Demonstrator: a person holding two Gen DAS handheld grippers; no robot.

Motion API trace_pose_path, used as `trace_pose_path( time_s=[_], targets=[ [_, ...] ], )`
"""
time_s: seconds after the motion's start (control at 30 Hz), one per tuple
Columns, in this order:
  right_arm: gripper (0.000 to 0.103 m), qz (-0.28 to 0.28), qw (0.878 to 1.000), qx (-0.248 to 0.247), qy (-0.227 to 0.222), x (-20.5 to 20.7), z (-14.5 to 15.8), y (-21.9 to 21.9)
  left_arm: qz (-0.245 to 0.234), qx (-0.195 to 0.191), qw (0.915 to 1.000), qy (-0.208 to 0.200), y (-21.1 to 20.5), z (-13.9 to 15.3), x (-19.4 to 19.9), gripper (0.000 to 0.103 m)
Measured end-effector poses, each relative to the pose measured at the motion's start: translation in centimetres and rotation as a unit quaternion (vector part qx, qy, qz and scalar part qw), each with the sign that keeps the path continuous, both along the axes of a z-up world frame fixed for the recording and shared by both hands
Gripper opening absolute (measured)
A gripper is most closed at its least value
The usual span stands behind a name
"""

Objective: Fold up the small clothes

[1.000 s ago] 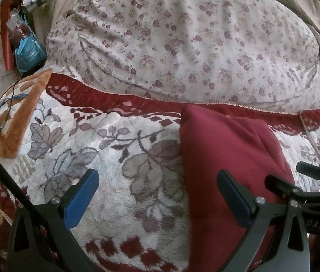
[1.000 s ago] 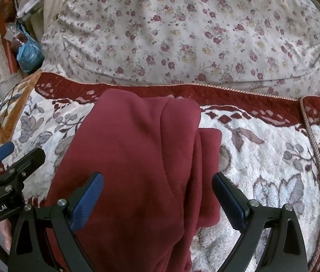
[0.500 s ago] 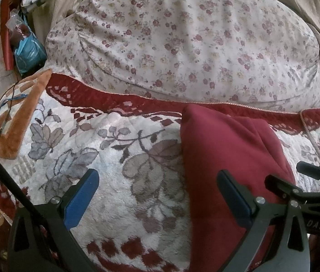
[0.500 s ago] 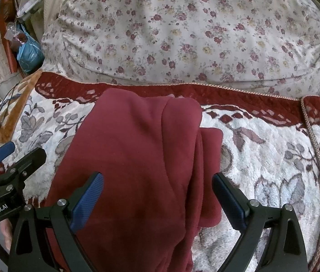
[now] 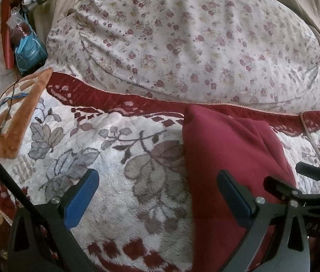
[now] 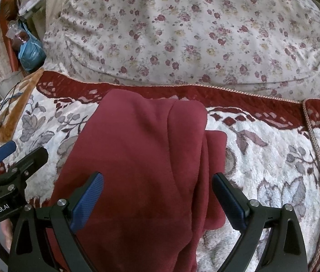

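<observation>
A dark red fleece garment (image 6: 137, 158) lies folded lengthwise on a white floral blanket (image 6: 273, 158); it also shows in the left wrist view (image 5: 228, 154), at the right. My right gripper (image 6: 157, 195) is open and empty, held just above the garment's near half. My left gripper (image 5: 157, 192) is open and empty over the bare blanket (image 5: 114, 158), its right finger (image 5: 232, 195) over the garment's left edge. Each gripper shows at the other view's edge, the right one (image 5: 296, 181) and the left one (image 6: 12, 158).
A big floral-print cushion (image 6: 194, 34) fills the far side behind the blanket's red border (image 6: 228, 95). At the far left lie an orange-edged cloth (image 5: 19, 122) with thin wires, a blue bag (image 5: 28, 52) and clutter. A braided cord (image 6: 316, 149) runs down the blanket at right.
</observation>
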State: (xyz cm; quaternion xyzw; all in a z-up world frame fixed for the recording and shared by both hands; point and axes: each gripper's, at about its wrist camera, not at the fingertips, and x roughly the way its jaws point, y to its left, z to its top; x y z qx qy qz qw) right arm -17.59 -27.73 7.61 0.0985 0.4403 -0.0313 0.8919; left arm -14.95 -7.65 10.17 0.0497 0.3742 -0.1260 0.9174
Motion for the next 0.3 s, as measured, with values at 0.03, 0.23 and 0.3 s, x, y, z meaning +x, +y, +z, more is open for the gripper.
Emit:
trace_pose_path(
  time_s=[0.03,0.23,0.3],
  targets=[
    [0.099,0.000,1.000,0.000,0.000,-0.02,0.01,0.07,0.000,-0.002,1.0000,0.000,0.43,-0.09,-0.04,0.103],
    [0.099,0.000,1.000,0.001,0.000,-0.01,0.07,0.22,-0.002,-0.002,1.0000,-0.004,0.55,-0.33,0.12,0.103],
    [0.099,0.000,1.000,0.000,-0.001,-0.02,0.08,0.22,-0.002,-0.002,1.0000,-0.003,0.66,-0.46,0.36,0.103]
  ],
)
